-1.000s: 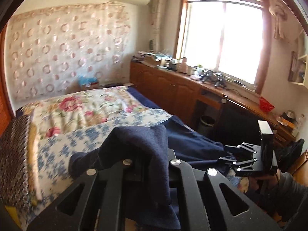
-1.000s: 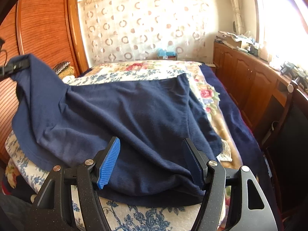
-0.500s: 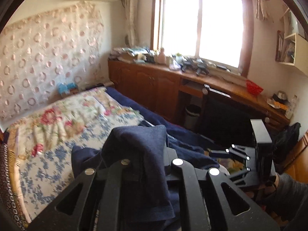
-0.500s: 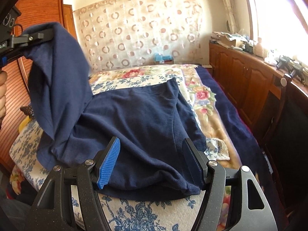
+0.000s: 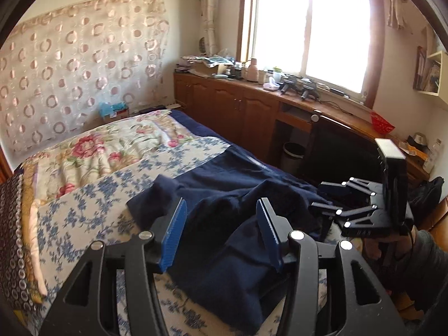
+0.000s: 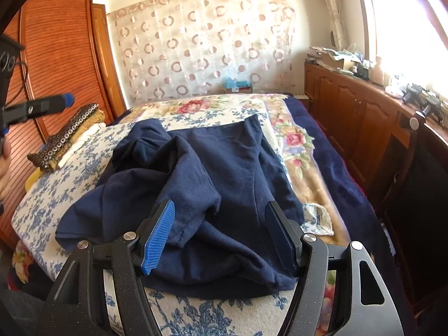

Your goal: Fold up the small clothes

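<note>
A navy blue garment (image 6: 201, 184) lies crumpled on the floral bedspread (image 6: 56, 184), its left part thrown over the middle. It also shows in the left wrist view (image 5: 232, 224). My left gripper (image 5: 222, 231) is open and empty, just above the garment's near edge. My right gripper (image 6: 221, 236) is open and empty, its blue-padded fingers (image 6: 158, 240) on either side of the garment's near hem. The left gripper's tip (image 6: 53, 103) shows at the left of the right wrist view. The right gripper's body (image 5: 372, 210) shows at the right of the left wrist view.
A wooden wardrobe (image 6: 64, 64) stands left of the bed. A long wooden cabinet (image 5: 252, 106) with clutter runs under the window on the right. A folded beaded cloth (image 6: 70, 137) lies by the bed's left edge. A dark chair (image 6: 414, 168) stands close to the bed's right side.
My left gripper has opened and let go of the navy fabric, which has dropped onto the rest of the garment on the bed. The right gripper has stayed open and nearly still.
</note>
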`<action>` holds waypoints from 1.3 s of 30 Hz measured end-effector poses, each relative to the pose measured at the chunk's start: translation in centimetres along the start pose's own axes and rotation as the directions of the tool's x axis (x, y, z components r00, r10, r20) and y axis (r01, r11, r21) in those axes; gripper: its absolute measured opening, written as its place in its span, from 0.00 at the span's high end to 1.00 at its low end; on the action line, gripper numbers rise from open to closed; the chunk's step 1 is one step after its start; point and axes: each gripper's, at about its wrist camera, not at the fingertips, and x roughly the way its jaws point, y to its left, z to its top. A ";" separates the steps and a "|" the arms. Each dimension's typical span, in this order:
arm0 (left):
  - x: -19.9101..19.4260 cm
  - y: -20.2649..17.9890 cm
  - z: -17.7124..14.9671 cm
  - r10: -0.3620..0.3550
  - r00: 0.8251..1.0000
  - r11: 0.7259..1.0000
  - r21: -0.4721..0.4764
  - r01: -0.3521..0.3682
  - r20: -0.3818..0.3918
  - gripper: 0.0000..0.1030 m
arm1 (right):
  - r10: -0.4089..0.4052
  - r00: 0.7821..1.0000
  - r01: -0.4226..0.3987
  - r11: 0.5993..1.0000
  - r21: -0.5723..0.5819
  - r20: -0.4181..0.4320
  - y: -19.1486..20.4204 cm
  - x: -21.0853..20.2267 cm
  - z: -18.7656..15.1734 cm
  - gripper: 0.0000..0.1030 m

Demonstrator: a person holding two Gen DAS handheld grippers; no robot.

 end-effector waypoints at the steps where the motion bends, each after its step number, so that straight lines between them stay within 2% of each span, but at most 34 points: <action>1: -0.4 0.3 -0.6 0.009 1.000 1.000 -0.010 -0.009 -0.001 0.51 | 0.001 1.000 -0.001 1.000 -0.004 0.001 0.2 0.1 0.3 0.34; 11: -2.0 4.5 -5.3 0.083 0.996 0.991 -0.101 -0.086 -0.037 0.51 | 0.025 1.000 -0.024 0.996 -0.083 0.004 3.4 1.9 3.5 0.34; 18: -2.4 5.7 -7.0 0.092 0.995 0.986 -0.134 -0.098 -0.049 0.51 | -0.050 0.996 0.040 0.990 -0.132 -0.075 4.4 6.0 4.2 0.34; 23: -2.4 5.7 -7.5 0.099 0.994 0.984 -0.141 -0.105 -0.050 0.51 | -0.034 0.990 0.019 0.994 -0.111 -0.135 3.7 7.6 3.8 0.34; 26: -2.3 5.8 -7.7 0.099 0.994 0.984 -0.143 -0.105 -0.048 0.51 | -0.014 0.988 -0.003 0.994 -0.108 -0.155 3.5 7.8 3.7 0.52; 28: -2.3 5.8 -7.8 0.099 0.994 0.984 -0.143 -0.105 -0.049 0.51 | 0.000 0.986 -0.020 0.993 -0.117 -0.165 3.7 7.9 3.6 0.77; 30: -2.3 5.8 -7.9 0.098 0.994 0.984 -0.147 -0.104 -0.049 0.51 | 0.009 0.987 -0.031 0.991 -0.132 -0.163 3.9 7.6 3.5 0.88; 32: -2.3 5.9 -8.0 0.097 0.994 0.983 -0.150 -0.103 -0.049 0.51 | 0.034 0.989 -0.054 0.990 -0.134 -0.146 4.1 7.0 3.6 0.91; 39: -2.3 5.9 -8.1 0.101 0.994 0.982 -0.156 -0.107 -0.045 0.51 | 0.054 0.998 -0.057 0.985 -0.164 -0.023 4.6 2.4 5.7 0.93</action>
